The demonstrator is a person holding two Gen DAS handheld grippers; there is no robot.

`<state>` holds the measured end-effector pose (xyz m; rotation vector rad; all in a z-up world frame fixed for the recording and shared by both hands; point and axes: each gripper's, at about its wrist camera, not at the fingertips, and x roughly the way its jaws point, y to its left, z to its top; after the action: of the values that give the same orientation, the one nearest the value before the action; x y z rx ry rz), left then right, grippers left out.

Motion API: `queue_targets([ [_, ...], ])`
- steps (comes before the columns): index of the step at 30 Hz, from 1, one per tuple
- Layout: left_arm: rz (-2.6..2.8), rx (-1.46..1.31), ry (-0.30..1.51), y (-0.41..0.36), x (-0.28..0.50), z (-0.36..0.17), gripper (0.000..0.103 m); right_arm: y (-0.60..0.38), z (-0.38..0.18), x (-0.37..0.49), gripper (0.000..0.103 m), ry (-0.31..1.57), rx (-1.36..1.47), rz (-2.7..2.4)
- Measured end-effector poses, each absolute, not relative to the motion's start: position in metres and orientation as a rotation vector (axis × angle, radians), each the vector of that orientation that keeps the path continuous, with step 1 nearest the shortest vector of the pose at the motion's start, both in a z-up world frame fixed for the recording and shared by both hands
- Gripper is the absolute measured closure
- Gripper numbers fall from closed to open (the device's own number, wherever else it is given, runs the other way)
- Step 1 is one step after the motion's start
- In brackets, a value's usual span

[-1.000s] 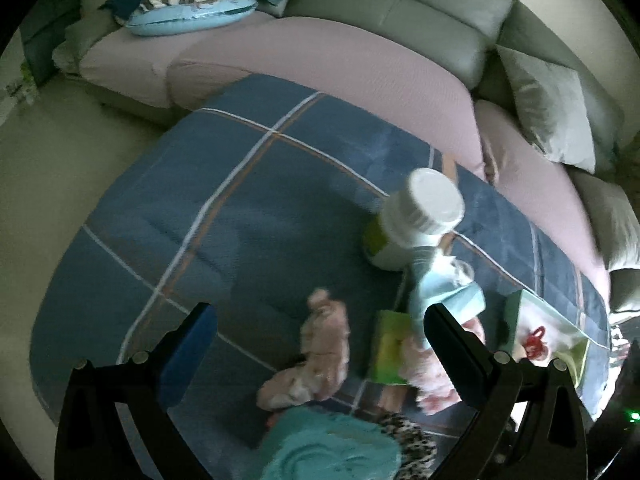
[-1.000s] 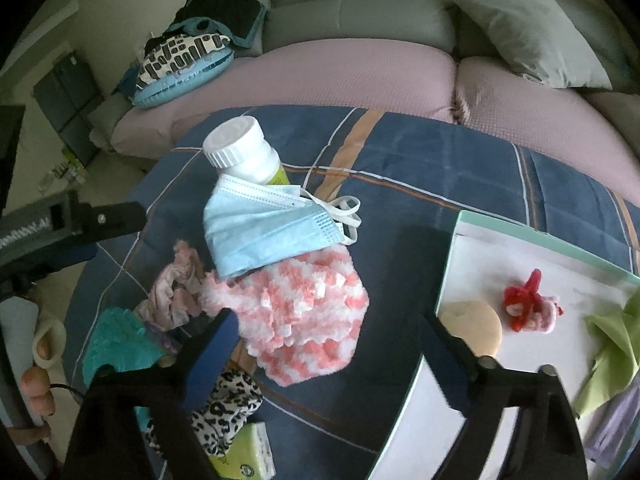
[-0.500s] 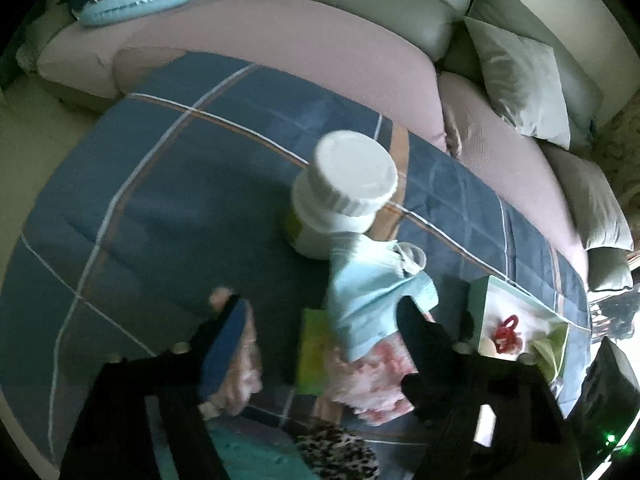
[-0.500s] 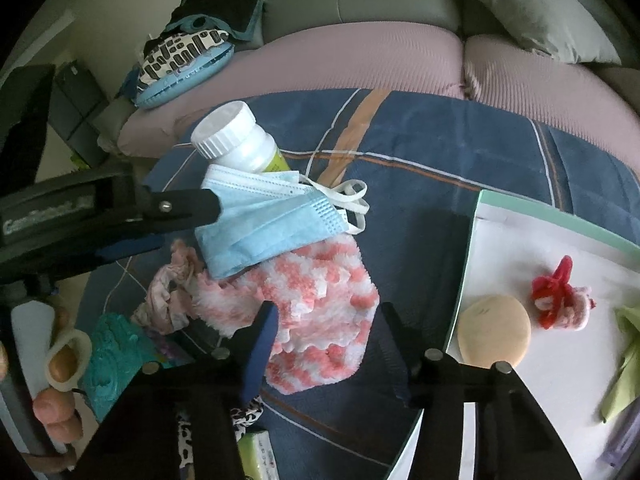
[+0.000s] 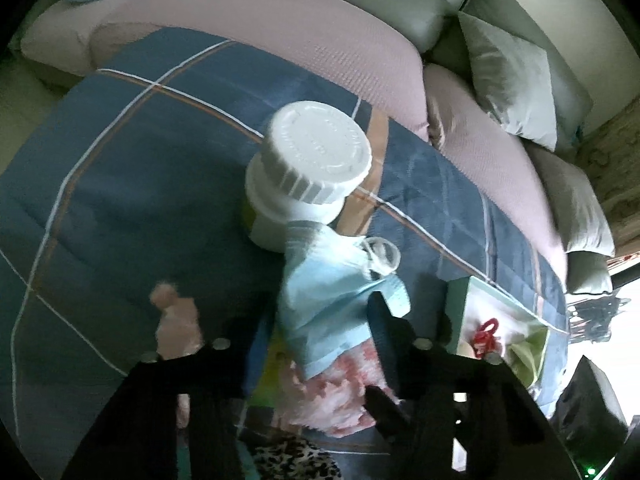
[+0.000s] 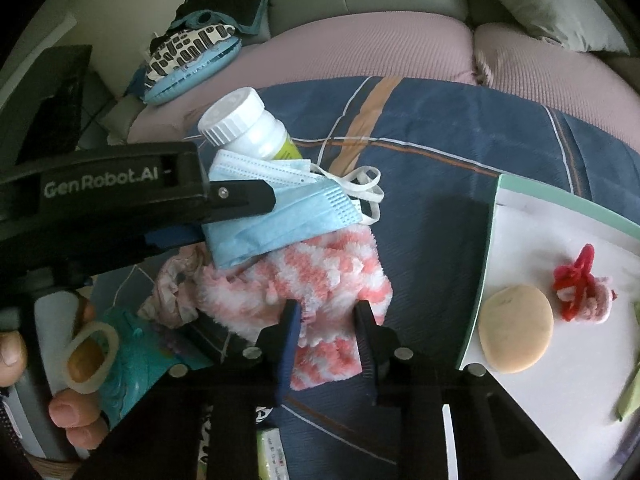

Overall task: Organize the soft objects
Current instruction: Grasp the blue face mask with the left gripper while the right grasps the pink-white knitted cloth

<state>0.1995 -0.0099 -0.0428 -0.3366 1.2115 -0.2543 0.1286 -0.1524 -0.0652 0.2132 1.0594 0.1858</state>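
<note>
A light blue face mask (image 6: pixel 280 216) lies on a pink-and-white fluffy cloth (image 6: pixel 320 280) on the blue plaid cover, leaning against a white bottle (image 6: pixel 248 128). My left gripper (image 5: pixel 316 320) straddles the mask (image 5: pixel 324 312), its fingers closing in on it from both sides; one finger (image 6: pixel 240 200) lies over the mask in the right wrist view. My right gripper (image 6: pixel 326 316) has its fingers narrowed around the near edge of the fluffy cloth. A white tray (image 6: pixel 516 208) at the right holds a beige round pad (image 6: pixel 516 332) and a red-and-pink toy (image 6: pixel 580 284).
A pink crumpled cloth (image 6: pixel 176 280), a teal fuzzy item (image 6: pixel 136 344), a leopard-print cloth (image 5: pixel 292 460) and a green packet (image 6: pixel 272 456) lie near the front. A sofa with pink cushions (image 5: pixel 280 32) and grey pillows (image 5: pixel 516 84) stands behind.
Both grippers moved forward and narrowed. The left now straddles the mask next to the bottle; the right has closed in around the fluffy cloth's edge.
</note>
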Motion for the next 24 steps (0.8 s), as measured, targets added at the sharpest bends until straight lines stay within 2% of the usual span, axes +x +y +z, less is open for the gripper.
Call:
queue_targets([
  [6, -0.265, -0.360, 1.197, -0.010, 0.198, -0.041, 0.081, -0.157, -0.065, 0.128, 0.086, 1.055, 0.242, 0.187],
  [13, -0.265, -0.369, 1.198, -0.008, 0.198, -0.045, 0.084, -0.157, -0.061, 0.124, 0.096, 1.043, 0.243, 0.192],
  [24, -0.264, -0.395, 1.184, 0.000, 0.196, -0.043, 0.087, -0.163, -0.054, 0.121, 0.097, 1.021, 0.264, 0.195],
])
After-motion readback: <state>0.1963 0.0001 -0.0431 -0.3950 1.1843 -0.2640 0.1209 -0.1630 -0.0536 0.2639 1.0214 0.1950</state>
